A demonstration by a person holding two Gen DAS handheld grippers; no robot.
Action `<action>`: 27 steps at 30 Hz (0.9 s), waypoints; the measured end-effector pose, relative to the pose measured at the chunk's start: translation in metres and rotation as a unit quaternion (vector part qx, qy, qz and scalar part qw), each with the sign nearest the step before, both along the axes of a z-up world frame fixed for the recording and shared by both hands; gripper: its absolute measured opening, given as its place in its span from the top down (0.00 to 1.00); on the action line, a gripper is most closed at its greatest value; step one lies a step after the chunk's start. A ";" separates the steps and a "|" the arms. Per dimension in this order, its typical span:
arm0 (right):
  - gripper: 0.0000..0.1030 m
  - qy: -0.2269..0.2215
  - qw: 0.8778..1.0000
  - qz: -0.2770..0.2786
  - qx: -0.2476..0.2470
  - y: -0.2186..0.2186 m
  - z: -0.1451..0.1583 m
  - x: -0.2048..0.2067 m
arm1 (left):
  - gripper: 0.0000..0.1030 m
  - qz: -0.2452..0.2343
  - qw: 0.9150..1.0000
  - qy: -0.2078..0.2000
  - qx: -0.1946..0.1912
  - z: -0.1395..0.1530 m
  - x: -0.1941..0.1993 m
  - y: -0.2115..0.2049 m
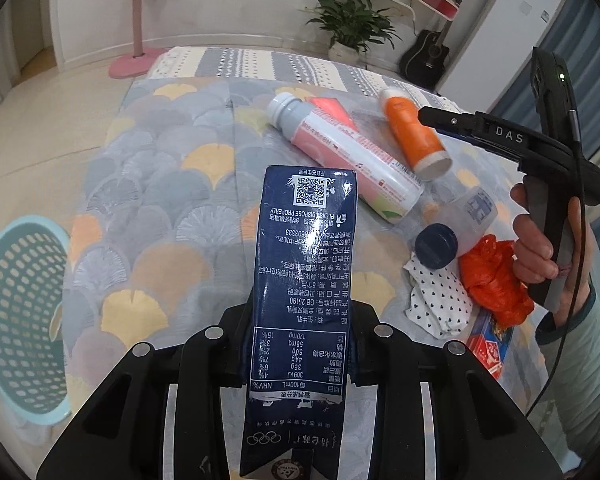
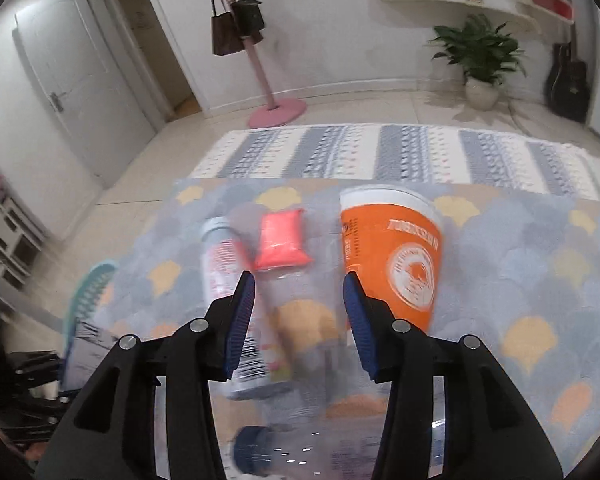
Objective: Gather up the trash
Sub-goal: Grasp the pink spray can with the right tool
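Note:
My left gripper (image 1: pixel 300 332) is shut on a dark blue milk carton (image 1: pixel 306 264) and holds it above the patterned tablecloth (image 1: pixel 160 208). A teal mesh basket (image 1: pixel 22 320) sits at the far left. A pink-and-white bottle (image 1: pixel 348 156), an orange cup (image 1: pixel 414 132), a clear bottle with a blue cap (image 1: pixel 456 228), an orange bag (image 1: pixel 494 280) and a heart-print wrapper (image 1: pixel 440 300) lie on the right. My right gripper (image 2: pixel 298 280) is open above the table, between the pink bottle (image 2: pixel 224 256) and the orange cup (image 2: pixel 396 256); it also shows in the left wrist view (image 1: pixel 432 116).
A pink packet (image 2: pixel 282 240) lies behind the bottles. A red-blue box (image 1: pixel 490 348) lies at the table's right edge. A striped rug (image 2: pixel 380 152), a pink coat stand (image 2: pixel 276 114), a potted plant (image 2: pixel 480 56) and a guitar (image 2: pixel 568 80) are beyond the table.

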State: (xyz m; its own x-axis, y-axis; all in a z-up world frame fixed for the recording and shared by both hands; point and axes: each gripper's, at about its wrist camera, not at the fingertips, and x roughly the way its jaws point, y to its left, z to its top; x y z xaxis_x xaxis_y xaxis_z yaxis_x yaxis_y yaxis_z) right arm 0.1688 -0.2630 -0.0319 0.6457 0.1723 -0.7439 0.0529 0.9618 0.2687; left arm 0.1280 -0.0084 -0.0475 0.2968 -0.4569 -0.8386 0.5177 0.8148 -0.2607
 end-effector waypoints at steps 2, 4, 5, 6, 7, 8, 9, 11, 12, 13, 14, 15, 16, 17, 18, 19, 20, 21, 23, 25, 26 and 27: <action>0.57 0.012 1.000 0.015 0.004 0.009 -0.003 0.005 | 0.69 0.002 1.000 -0.001 0.002 -0.001 0.002 -0.001; 0.57 0.025 0.999 0.038 0.002 0.024 -0.007 0.010 | 0.69 0.008 1.000 -0.002 -0.001 0.000 0.003 0.000; 0.57 0.033 0.998 0.048 -0.003 0.032 -0.010 0.013 | 0.69 0.011 1.000 -0.004 -0.003 0.001 0.004 0.000; 0.56 0.045 0.997 0.059 -0.012 0.042 -0.014 0.018 | 0.69 0.016 1.000 -0.005 -0.005 0.001 0.006 0.001; 0.56 0.055 0.996 0.068 -0.021 0.051 -0.019 0.021 | 0.69 0.021 1.000 -0.005 -0.007 0.001 0.007 0.002; 0.56 0.061 0.995 0.075 -0.032 0.059 -0.022 0.024 | 0.69 0.027 1.000 -0.005 -0.009 0.001 0.008 0.004; 0.56 0.065 0.994 0.078 -0.050 0.068 -0.026 0.027 | 0.69 0.035 0.999 -0.004 -0.012 0.002 0.010 0.006; 0.55 0.081 0.991 0.076 -0.077 0.079 -0.034 0.035 | 0.69 0.048 0.999 -0.003 -0.016 0.002 0.013 0.011; 0.54 0.082 0.990 0.078 -0.079 0.081 -0.035 0.037 | 0.69 0.056 0.998 -0.002 -0.019 0.002 0.015 0.015; 0.54 0.083 0.990 0.081 -0.082 0.084 -0.035 0.040 | 0.69 0.062 0.998 -0.002 -0.021 0.002 0.017 0.018; 0.54 0.085 0.989 0.083 -0.083 0.086 -0.036 0.043 | 0.69 0.071 0.997 -0.002 -0.025 0.003 0.019 0.024; 0.53 0.088 0.989 0.084 -0.083 0.087 -0.037 0.045 | 0.69 0.076 0.997 -0.001 -0.027 0.003 0.020 0.026; 0.53 0.090 0.989 0.085 -0.083 0.089 -0.038 0.048 | 0.69 0.082 0.996 0.001 -0.030 0.002 0.021 0.030; 0.53 0.097 0.988 0.083 -0.084 0.092 -0.041 0.051 | 0.69 0.088 0.996 0.005 -0.034 0.002 0.023 0.034; 0.53 0.102 0.988 0.082 -0.084 0.093 -0.042 0.054 | 0.69 0.095 0.995 0.011 -0.041 0.001 0.026 0.040; 0.53 0.111 0.987 0.081 -0.081 0.095 -0.045 0.057 | 0.69 0.100 0.994 0.015 -0.046 0.001 0.028 0.045; 0.54 0.127 0.985 0.084 -0.076 0.097 -0.052 0.063 | 0.69 0.104 0.993 0.015 -0.047 0.001 0.028 0.049; 0.54 0.145 0.983 0.084 -0.069 0.099 -0.059 0.066 | 0.69 0.109 0.993 0.013 -0.047 0.001 0.029 0.054; 0.55 0.137 0.984 0.077 -0.079 0.104 -0.061 0.067 | 0.69 0.120 0.992 0.009 -0.047 0.002 0.030 0.066; 0.55 0.128 0.986 0.069 -0.081 0.110 -0.061 0.066 | 0.69 0.131 0.990 0.009 -0.050 0.002 0.030 0.077; 0.55 0.124 0.988 0.060 -0.076 0.111 -0.059 0.066 | 0.69 0.136 0.989 0.008 -0.051 0.002 0.031 0.082; 0.55 0.115 0.990 0.052 -0.056 0.112 -0.056 0.064 | 0.69 0.148 0.988 0.005 -0.050 0.003 0.033 0.091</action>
